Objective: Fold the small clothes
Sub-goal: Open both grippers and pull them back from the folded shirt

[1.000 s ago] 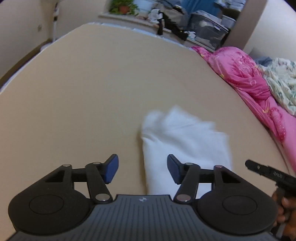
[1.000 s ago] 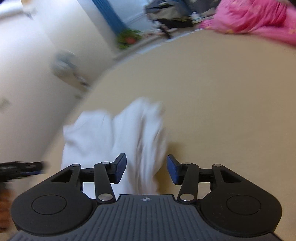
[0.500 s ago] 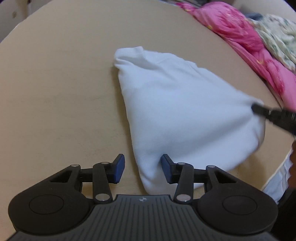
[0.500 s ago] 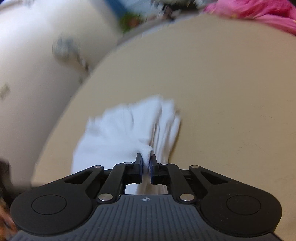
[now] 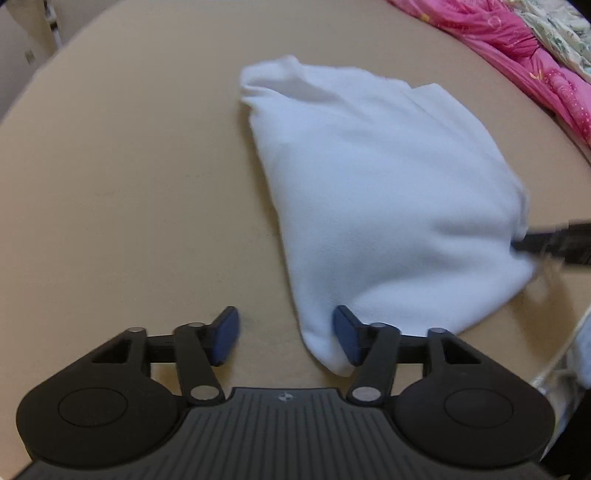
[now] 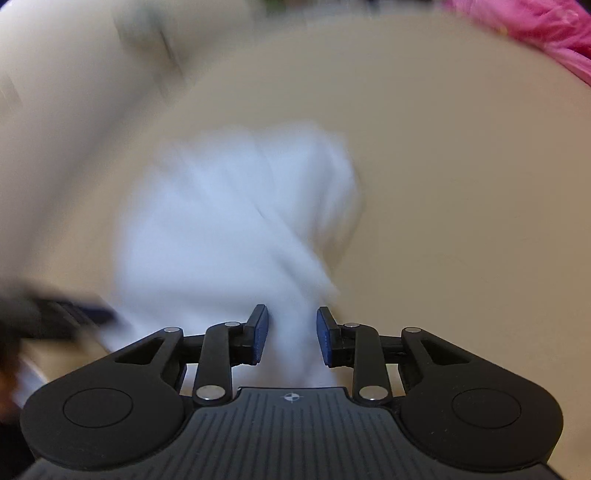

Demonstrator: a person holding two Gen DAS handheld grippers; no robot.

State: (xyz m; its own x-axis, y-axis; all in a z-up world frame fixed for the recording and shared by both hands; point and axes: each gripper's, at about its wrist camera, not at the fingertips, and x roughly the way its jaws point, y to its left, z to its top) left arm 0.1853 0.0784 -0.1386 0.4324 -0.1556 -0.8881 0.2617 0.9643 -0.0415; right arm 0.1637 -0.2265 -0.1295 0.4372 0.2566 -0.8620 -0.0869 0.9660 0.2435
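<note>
Beige and smooth, the tabletop (image 5: 129, 177) fills most of what can be seen, bare apart from one white garment (image 5: 388, 192) lying bunched on it toward the near right side. Its far end narrows to a rumpled corner, and its near edge hangs down in a soft fold. Along the far right edge of the surface lies a bright pink quilt (image 5: 517, 48), with a pale floral fabric (image 5: 561, 26) beside it at the corner. A cream wall (image 6: 55, 110) rises past the table's left edge, heavily smeared in the right wrist view.

The left gripper (image 5: 286, 336) sits low at the garment's near tip with its fingers spread wide; the right-hand blue pad (image 5: 345, 338) touches the cloth, the other pad stands over bare table. The right gripper (image 6: 291, 336) has its fingers parted too, white cloth lying between them without being pinched. In the left wrist view its dark tip shows blurred at the garment's right edge.
</note>
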